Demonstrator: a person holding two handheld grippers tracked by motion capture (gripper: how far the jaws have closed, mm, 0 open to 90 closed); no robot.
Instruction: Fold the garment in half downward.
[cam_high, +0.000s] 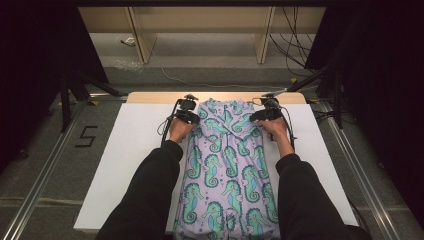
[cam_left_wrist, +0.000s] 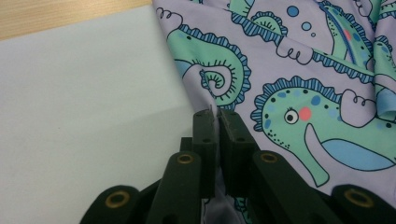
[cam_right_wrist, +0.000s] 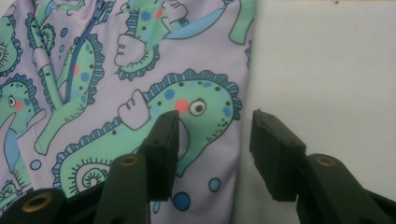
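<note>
Garment: a lilac zip-front swimsuit (cam_high: 227, 165) printed with green seahorses lies flat and lengthwise down the middle of the bench (cam_high: 125, 150), its far end close to the bench's far edge, its near end running toward the person.
Left gripper: the left gripper (cam_left_wrist: 217, 116) sits at the suit's left edge near the far end; its jaws are clenched on a thin fold of that edge, a sliver of fabric showing between the tips.
Right gripper: the right gripper (cam_right_wrist: 217, 128) sits at the opposite edge at the same level; its jaws are parted and straddle the hem, 1 tip over the print and 1 over the white surface, not yet pressing on the cloth.
Why held so: judging by the matched positions, the 2 hands take the suit at both sides of the same end so it can be lifted or folded evenly; the left pinch anchors the cloth while the right lines up.
Zip: a blue zip (cam_right_wrist: 84, 44) runs down the front, so the suit lies face up.
Writing: a black "5" (cam_high: 86, 136) is marked on the floor left of the bench; no brand or label can be read on the suit.
</note>
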